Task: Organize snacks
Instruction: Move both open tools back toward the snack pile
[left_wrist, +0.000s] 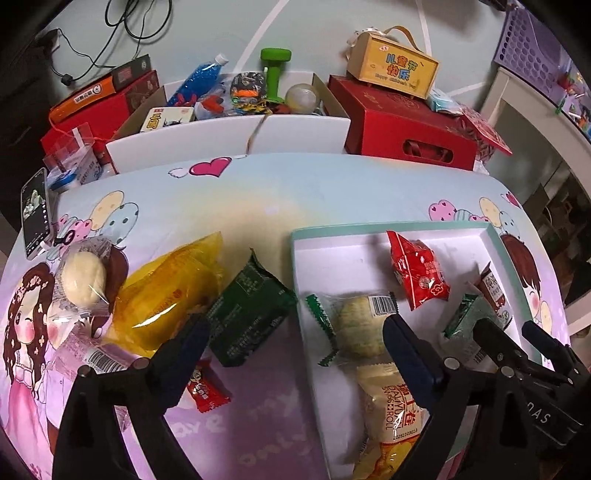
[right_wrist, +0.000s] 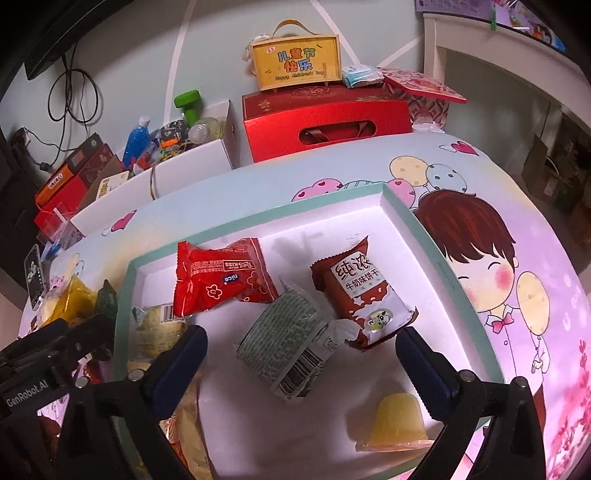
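- Tray (right_wrist: 436, 258), a shallow white box with a teal rim, lies on a cartoon-print cloth (left_wrist: 295, 192); both views show it, the right wrist view nearly whole.
- Left gripper (left_wrist: 295, 332) has its jaws wide apart and nothing between the pads; it straddles the tray's left rim, one finger over the cloth, the other inside the tray.
- Right gripper (right_wrist: 301, 350) is likewise spread wide and empty, poised over a grey-green pack (right_wrist: 284, 343) that lies loose in the tray.
- Only the right wrist view shows a yellow jelly cup (right_wrist: 397, 424) in the tray's near corner and the full face of a brown biscuit pack (right_wrist: 360, 295), which touches the grey-green pack.
- Both views show a red pack (right_wrist: 218, 280) and a pale round cake (left_wrist: 360, 326) inside the tray.
- Only the left wrist view shows what lies outside on the cloth: a dark green pack (left_wrist: 247, 314) just beside the tray's left rim, a yellow bag (left_wrist: 173, 291), a wrapped white bun (left_wrist: 83, 280), a small red candy (left_wrist: 205, 391) and a phone (left_wrist: 35, 218).
- The left wrist view also shows an egg-roll pack (left_wrist: 388, 413) in the tray near the camera.
- Behind the cloth both views show a red gift box (left_wrist: 410, 125) with a yellow case (left_wrist: 395, 68) on top.
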